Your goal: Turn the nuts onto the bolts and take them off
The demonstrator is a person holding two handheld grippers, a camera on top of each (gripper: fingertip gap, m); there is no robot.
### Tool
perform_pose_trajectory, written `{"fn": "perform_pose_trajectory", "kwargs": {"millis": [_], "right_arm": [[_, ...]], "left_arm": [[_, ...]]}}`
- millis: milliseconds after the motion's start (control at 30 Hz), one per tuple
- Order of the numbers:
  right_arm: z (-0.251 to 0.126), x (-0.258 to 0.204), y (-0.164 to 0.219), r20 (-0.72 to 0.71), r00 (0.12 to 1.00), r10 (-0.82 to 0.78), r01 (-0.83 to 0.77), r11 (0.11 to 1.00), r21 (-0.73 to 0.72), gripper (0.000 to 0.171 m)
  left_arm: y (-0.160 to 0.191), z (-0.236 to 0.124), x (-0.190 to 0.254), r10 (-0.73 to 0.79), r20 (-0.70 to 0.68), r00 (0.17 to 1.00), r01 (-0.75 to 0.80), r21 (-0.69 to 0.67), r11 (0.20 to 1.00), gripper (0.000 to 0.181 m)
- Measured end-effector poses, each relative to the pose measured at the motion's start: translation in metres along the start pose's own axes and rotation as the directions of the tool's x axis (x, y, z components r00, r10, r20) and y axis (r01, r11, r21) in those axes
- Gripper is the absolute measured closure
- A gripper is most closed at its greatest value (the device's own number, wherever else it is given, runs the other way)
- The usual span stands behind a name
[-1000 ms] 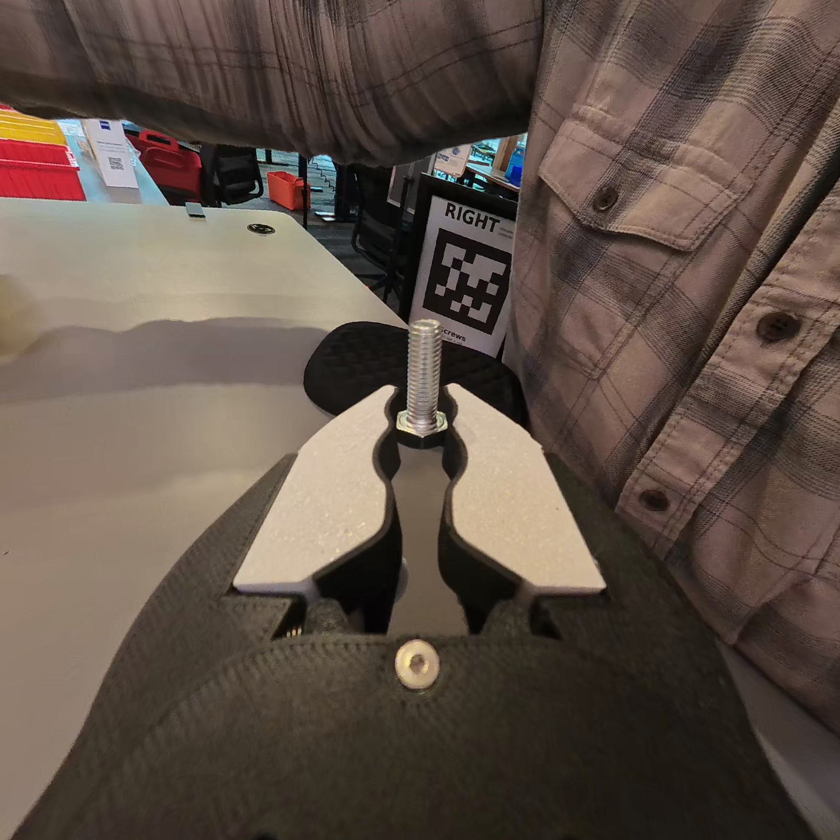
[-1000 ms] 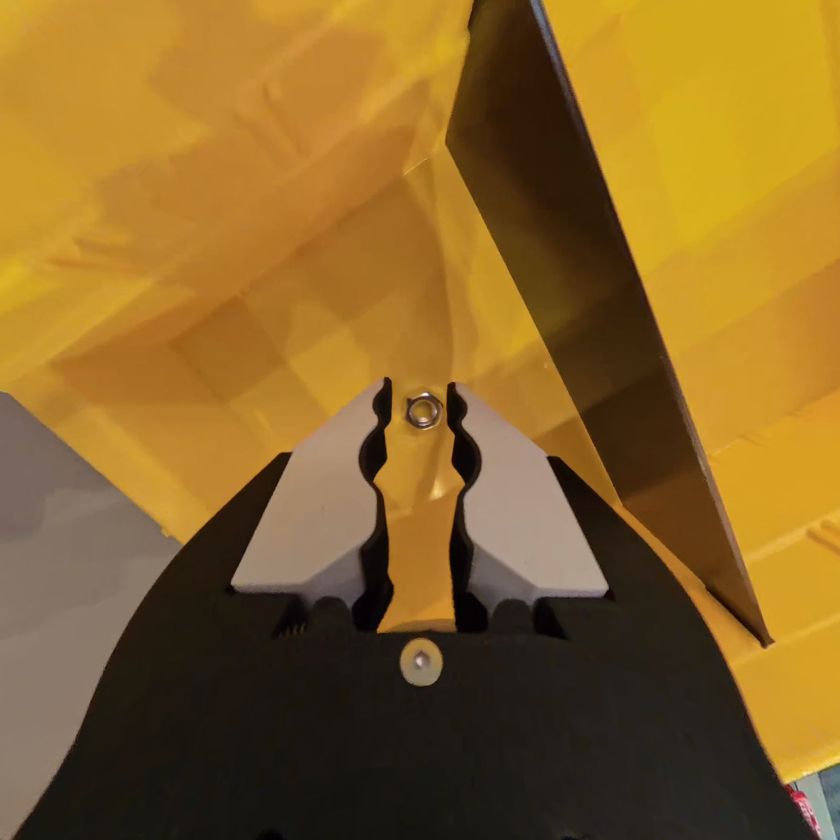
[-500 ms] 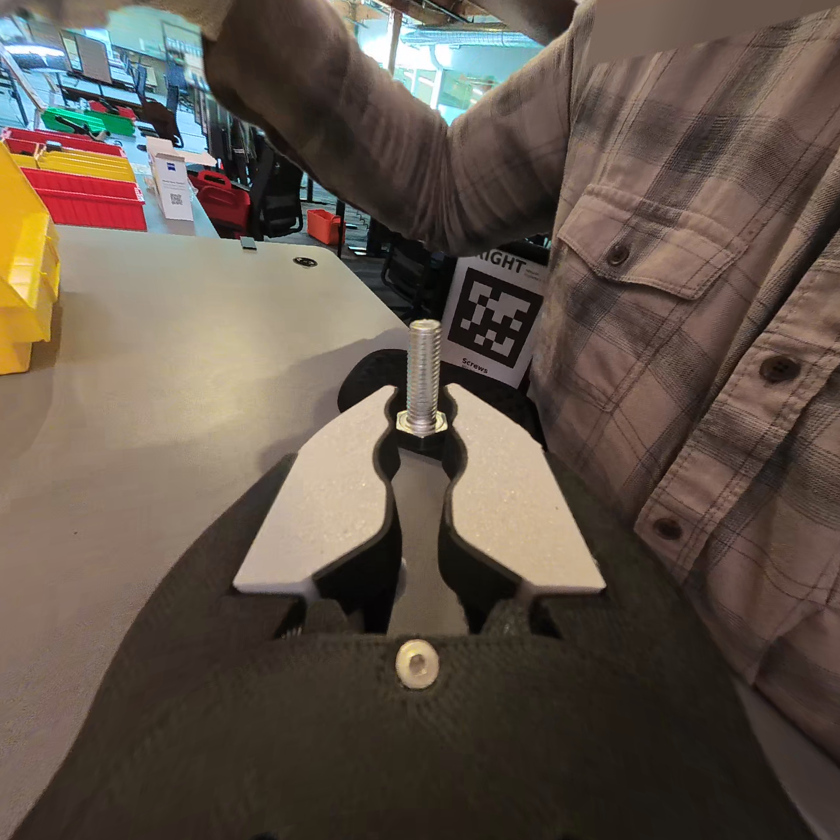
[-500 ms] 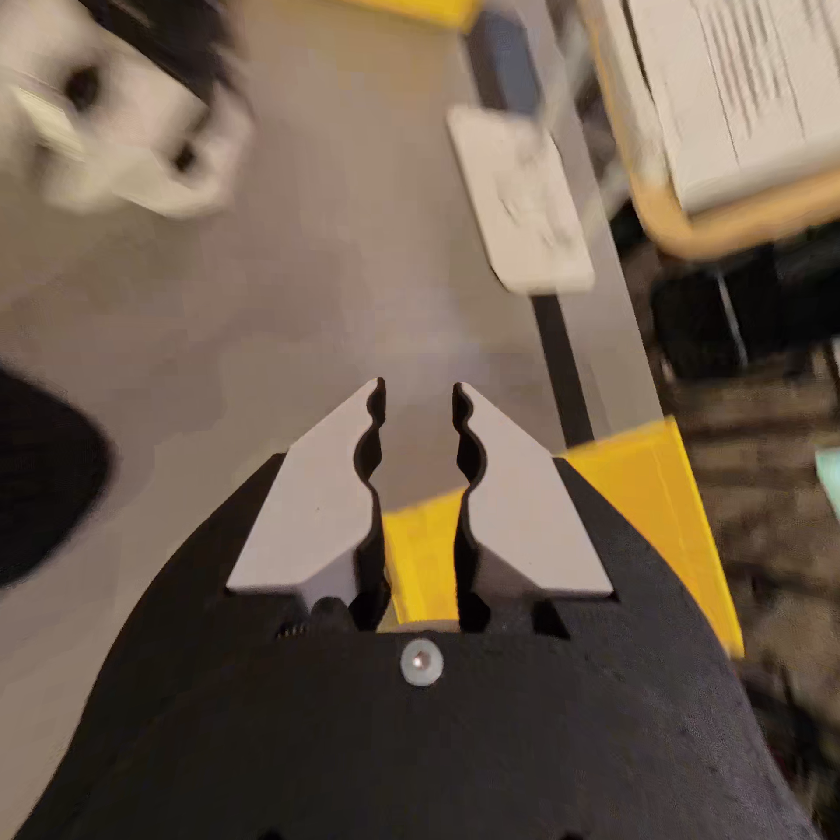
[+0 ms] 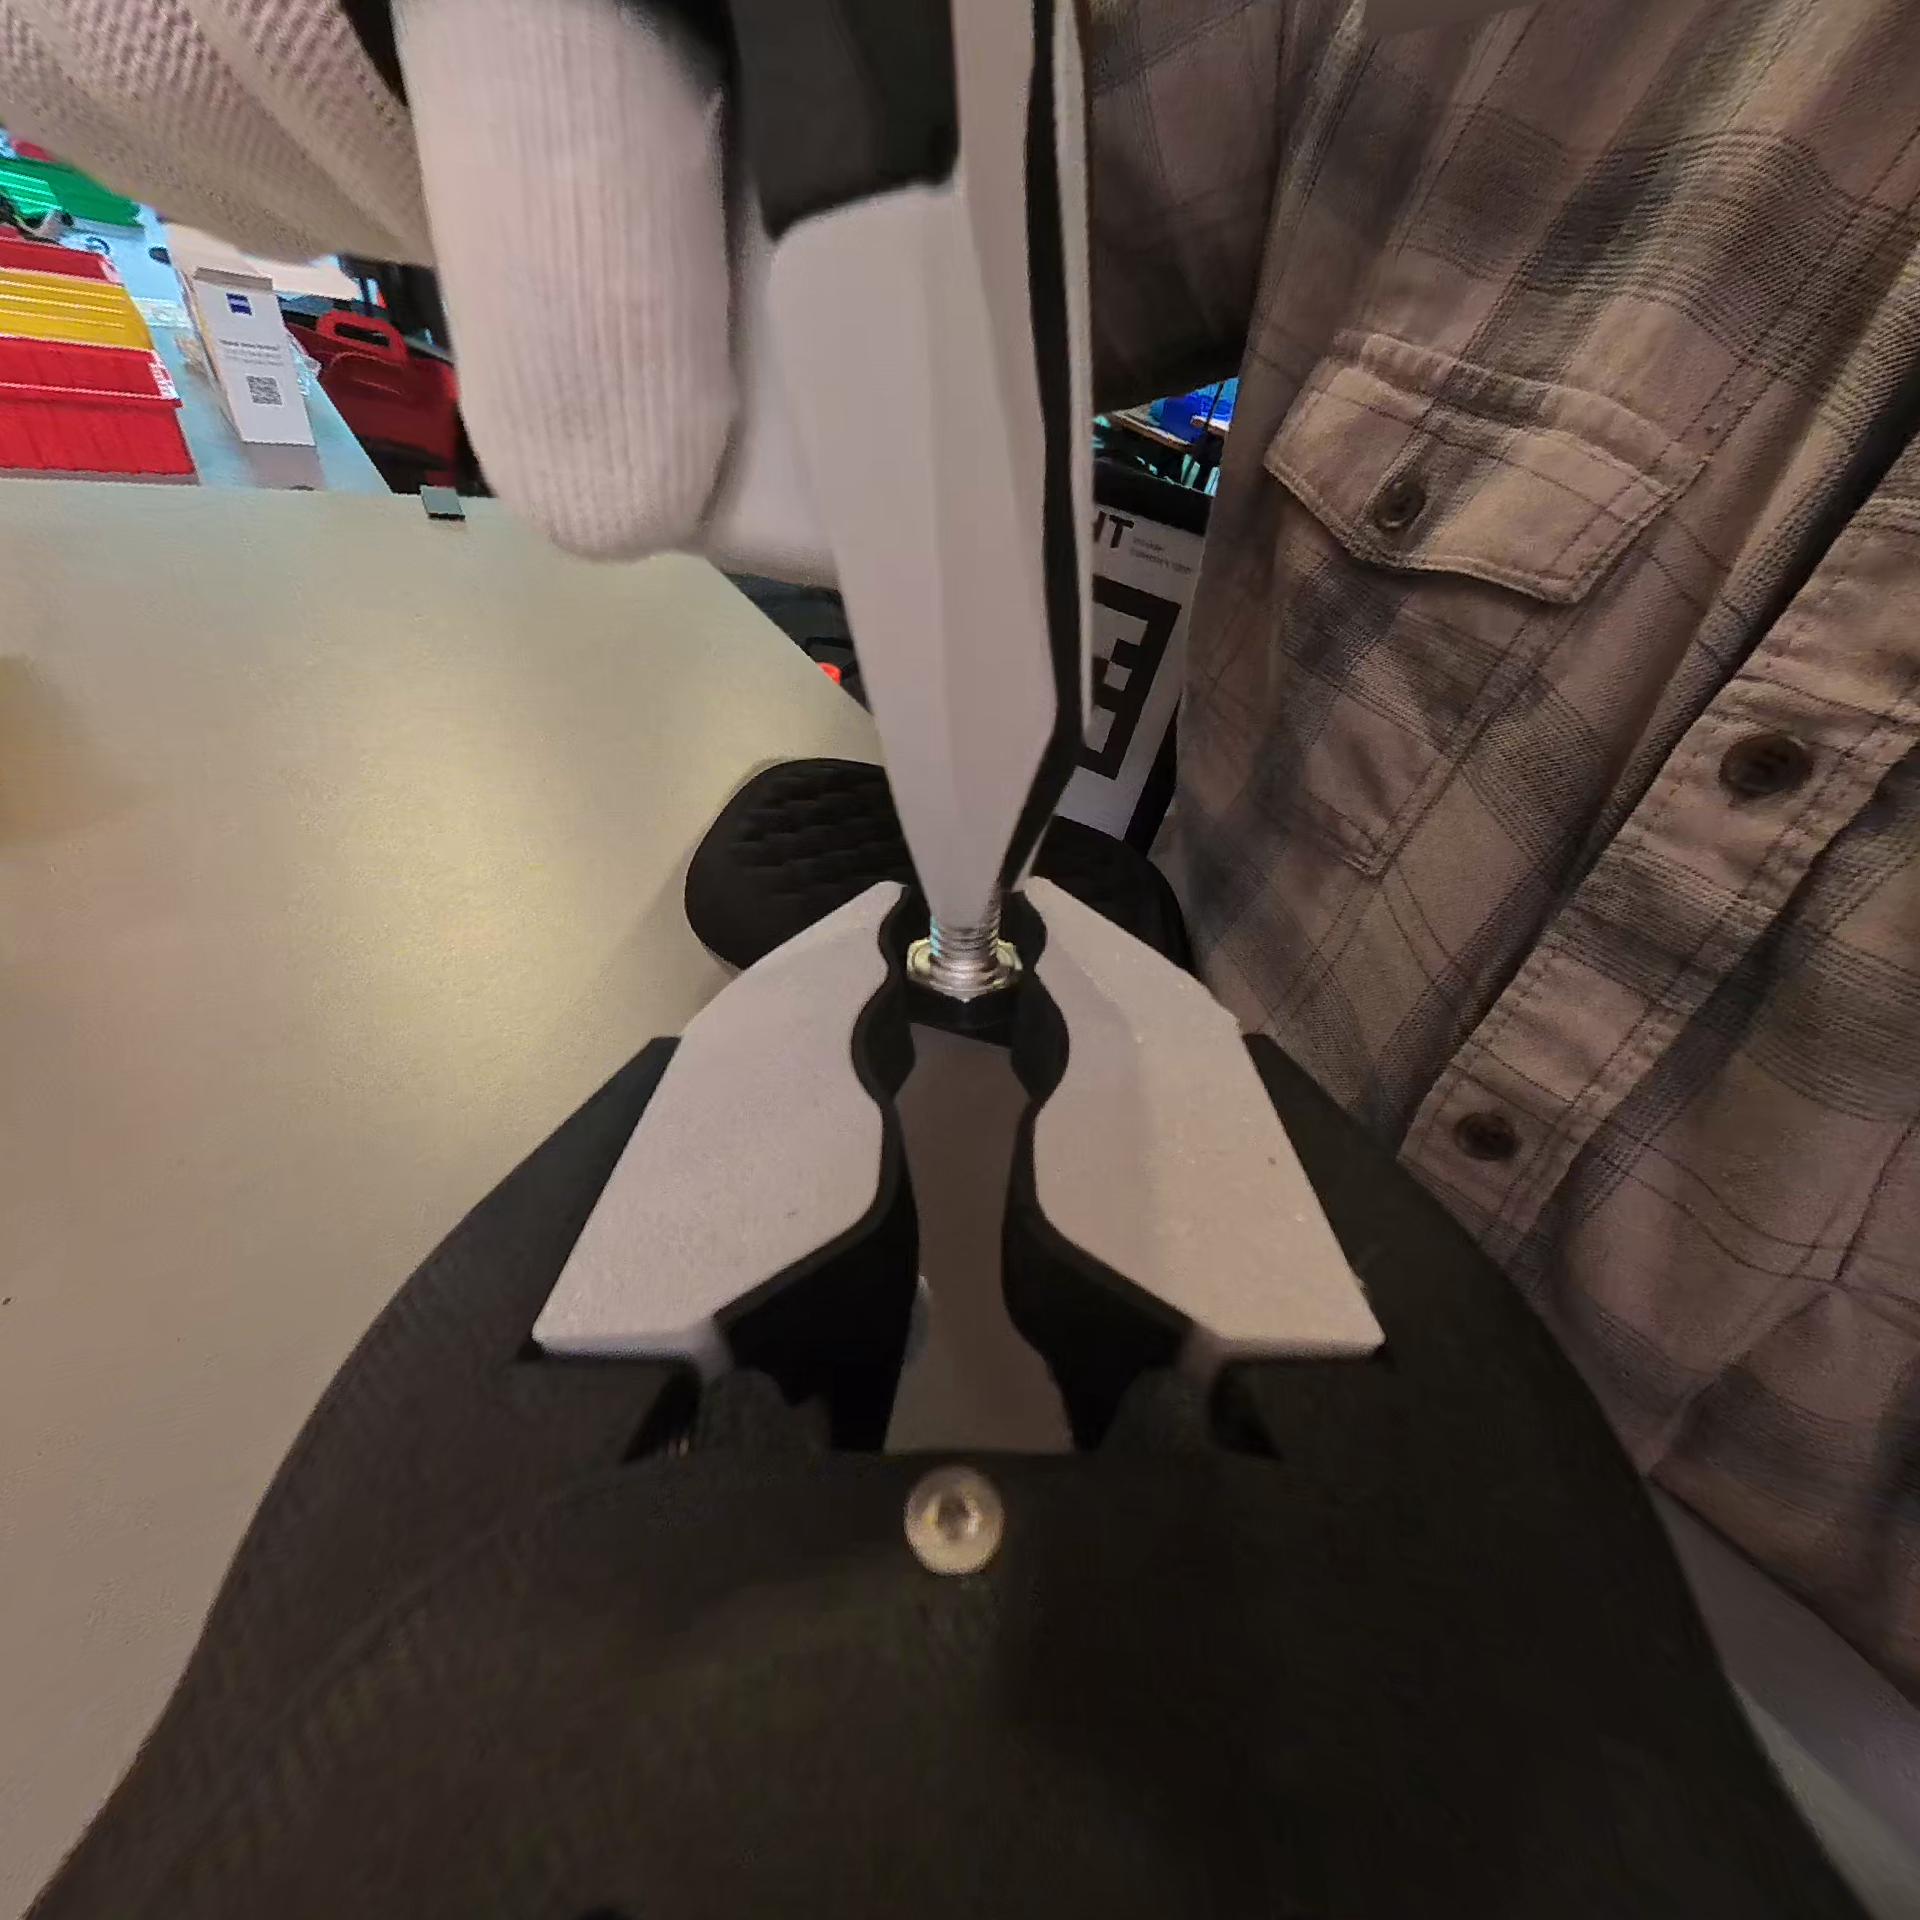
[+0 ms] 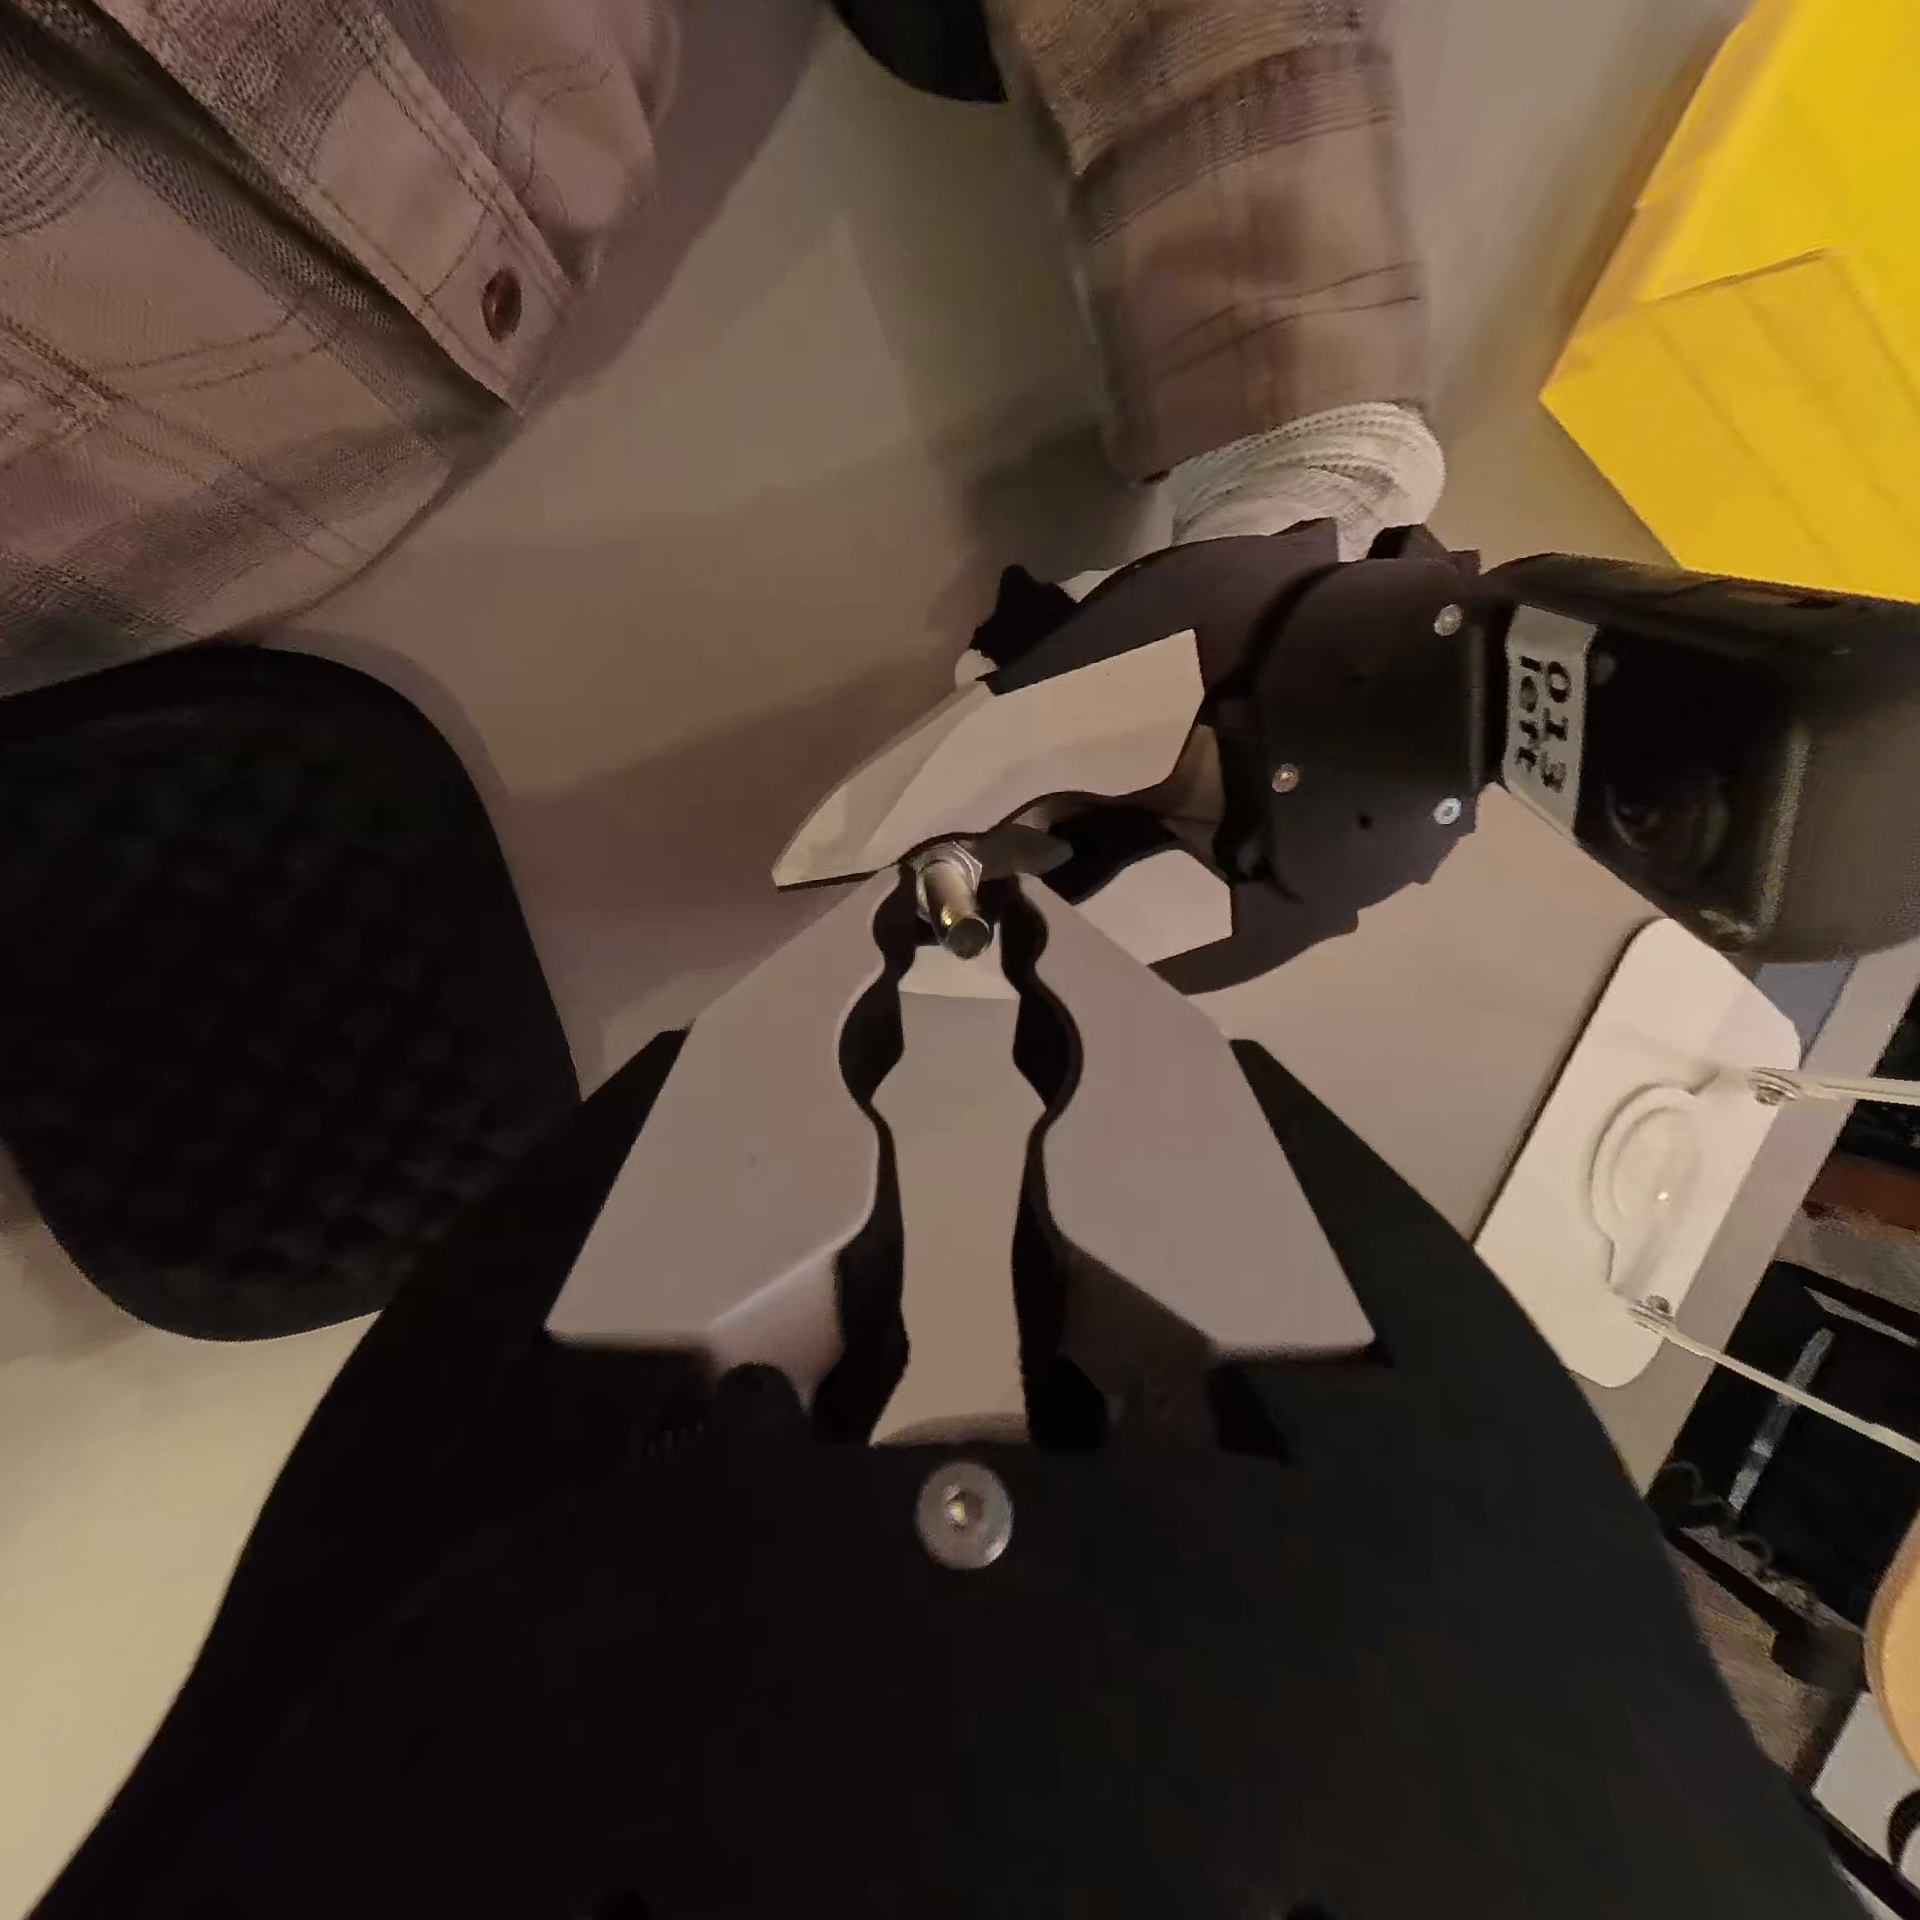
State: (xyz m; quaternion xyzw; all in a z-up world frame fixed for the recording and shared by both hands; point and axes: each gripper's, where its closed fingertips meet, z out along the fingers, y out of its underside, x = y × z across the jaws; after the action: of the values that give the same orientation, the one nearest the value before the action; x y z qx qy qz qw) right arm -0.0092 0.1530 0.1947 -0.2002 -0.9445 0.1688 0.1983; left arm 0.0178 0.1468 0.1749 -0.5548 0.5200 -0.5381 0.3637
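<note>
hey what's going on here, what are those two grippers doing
A person in a plaid shirt holds a gripper in each hand over a pale table. The left gripper is shut on a bolt, holding it upright by its hex head. The right gripper has come in from above, its tips around the bolt's threaded end. Whether it carries a nut cannot be made out.

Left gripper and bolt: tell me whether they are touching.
Touching. The left wrist view shows the left gripper clamping the bolt by its hex head.
</note>
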Motion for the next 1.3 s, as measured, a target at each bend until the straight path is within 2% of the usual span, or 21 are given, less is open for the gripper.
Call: {"fn": "perform_pose_trajectory", "kwargs": {"millis": [167, 333, 500, 600, 700, 733, 833, 900, 1033, 1100, 1300], "right_arm": [[0.003, -0.004, -0.001, 0.048, 0.999, -0.003, 0.003, 1.000, 0.001, 0.163], [-0.002, -0.002, 0.000, 0.038, 0.999, 0.004, -0.004, 1.000, 0.019, 0.163], [-0.028, 0.012, 0.003, -0.041, 0.998, 0.046, -0.043, 0.997, 0.070, 0.163], [-0.062, 0.037, 0.028, -0.153, 0.983, 0.100, -0.093, 0.994, 0.053, 0.164], [-0.110, 0.076, 0.091, -0.307, 0.929, 0.209, -0.224, 0.975, -0.013, 0.163], [-0.125, 0.089, 0.119, -0.351, 0.901, 0.255, -0.286, 0.958, -0.038, 0.163], [-0.158, 0.121, 0.213, -0.458, 0.794, 0.401, -0.493, 0.864, -0.098, 0.163], [-0.164, 0.134, 0.273, -0.486, 0.719, 0.497, -0.616, 0.780, -0.113, 0.163], [-0.147, 0.139, 0.376, -0.510, 0.607, 0.609, -0.770, 0.610, -0.188, 0.163], [-0.129, 0.135, 0.410, -0.492, 0.578, 0.651, -0.808, 0.544, -0.228, 0.164], [-0.079, 0.133, 0.462, -0.429, 0.511, 0.745, -0.860, 0.445, -0.251, 0.164]], "left_arm": [[0.003, 0.000, 0.001, 0.009, -0.002, 1.000, -0.009, -0.019, 1.000, 0.167], [-0.003, 0.000, -0.001, 0.003, 0.017, 1.000, -0.003, 0.005, 1.000, 0.167], [-0.024, -0.012, -0.028, -0.031, 0.184, 0.982, 0.013, 0.098, 0.995, 0.127], [-0.028, -0.028, -0.053, -0.067, 0.319, 0.945, 0.019, 0.153, 0.988, 0.126], [-0.018, -0.043, -0.078, -0.061, 0.462, 0.885, 0.003, 0.125, 0.992, 0.160], [-0.015, -0.045, -0.080, -0.049, 0.478, 0.877, -0.007, 0.115, 0.993, 0.178], [-0.009, -0.047, -0.090, -0.031, 0.536, 0.844, -0.013, 0.078, 0.997, 0.181], [-0.006, -0.047, -0.095, -0.020, 0.566, 0.824, -0.016, 0.058, 0.998, 0.181], [0.004, -0.048, -0.101, 0.002, 0.595, 0.804, -0.007, 0.006, 1.000, 0.180], [0.005, -0.048, -0.101, -0.002, 0.596, 0.803, 0.001, 0.002, 1.000, 0.180], [0.007, -0.048, -0.102, -0.001, 0.594, 0.804, 0.008, -0.009, 1.000, 0.179]]}}
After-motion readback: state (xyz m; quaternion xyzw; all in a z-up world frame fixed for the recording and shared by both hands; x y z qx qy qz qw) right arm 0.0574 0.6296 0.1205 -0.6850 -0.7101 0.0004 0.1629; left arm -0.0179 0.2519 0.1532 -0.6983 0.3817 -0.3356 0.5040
